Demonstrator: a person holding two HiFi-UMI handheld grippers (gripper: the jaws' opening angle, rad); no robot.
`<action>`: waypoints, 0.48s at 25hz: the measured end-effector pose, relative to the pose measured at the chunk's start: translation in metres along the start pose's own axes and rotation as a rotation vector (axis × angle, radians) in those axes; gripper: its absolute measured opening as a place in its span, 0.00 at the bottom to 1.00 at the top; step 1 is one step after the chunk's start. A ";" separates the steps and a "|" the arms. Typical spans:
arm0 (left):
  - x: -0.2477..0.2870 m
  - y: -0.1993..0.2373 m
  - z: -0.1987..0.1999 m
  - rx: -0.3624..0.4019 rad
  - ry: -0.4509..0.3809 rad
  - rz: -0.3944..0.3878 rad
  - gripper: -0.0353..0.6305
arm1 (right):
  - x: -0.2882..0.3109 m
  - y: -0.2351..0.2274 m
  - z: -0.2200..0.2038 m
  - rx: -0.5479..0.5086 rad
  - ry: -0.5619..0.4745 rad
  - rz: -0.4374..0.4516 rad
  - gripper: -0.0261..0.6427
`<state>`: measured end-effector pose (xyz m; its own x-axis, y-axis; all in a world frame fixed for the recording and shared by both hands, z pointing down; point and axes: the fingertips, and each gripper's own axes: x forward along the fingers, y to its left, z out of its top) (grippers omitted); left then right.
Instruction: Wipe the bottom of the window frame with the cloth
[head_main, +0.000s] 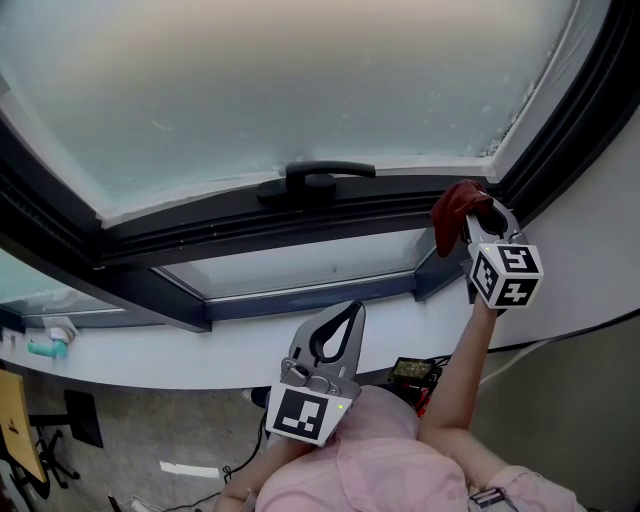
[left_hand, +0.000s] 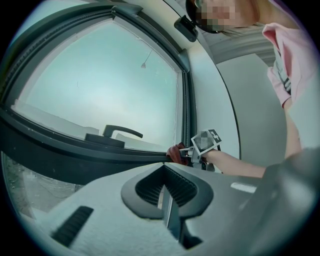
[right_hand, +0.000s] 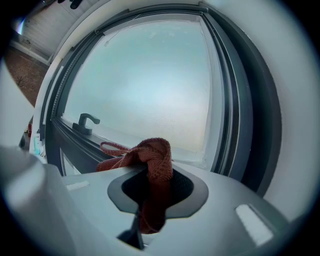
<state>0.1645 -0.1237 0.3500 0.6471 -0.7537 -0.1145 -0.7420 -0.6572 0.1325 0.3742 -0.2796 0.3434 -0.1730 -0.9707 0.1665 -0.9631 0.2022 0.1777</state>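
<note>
– Frosted pale glass pane (head_main: 300, 80) fills the view ahead. It sits in a dark grey window frame (head_main: 250, 228) with a black lever handle (head_main: 315, 180) at the middle of its bottom rail. Where's the cloth?
– The red knitted cloth (head_main: 457, 208) is at the frame's lower right corner, where the bottom rail meets the upright. The right tool (head_main: 478, 222) has its jaws clamped on it, with a wad bunched out past the tips.
– Why bunched like that?
– So the fabric meets the rail first, I'd guess, not the hard jaws. Whether it touches the frame yet, I can't tell.
– And why the corner?
– Probably so one sweep towards the handle covers the whole rail. I'd call the wipe barely begun.
– The other one?
– The left tool (head_main: 352, 310) hangs low over the white ledge (head_main: 130, 355), jaws together with nothing between them, well apart from the cloth. Held out of the way, it seems.
</note>
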 end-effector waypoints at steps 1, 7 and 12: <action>0.000 0.000 0.000 0.000 0.000 0.000 0.04 | 0.000 -0.001 0.000 0.000 0.000 -0.002 0.14; 0.001 0.000 0.001 -0.001 -0.005 -0.001 0.04 | -0.001 -0.011 -0.002 0.005 0.005 -0.025 0.14; 0.002 0.000 0.001 0.002 -0.004 -0.003 0.04 | -0.002 -0.021 -0.005 0.012 0.004 -0.050 0.14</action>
<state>0.1657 -0.1248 0.3486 0.6489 -0.7515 -0.1188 -0.7403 -0.6597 0.1296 0.3955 -0.2816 0.3442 -0.1234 -0.9791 0.1616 -0.9731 0.1514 0.1739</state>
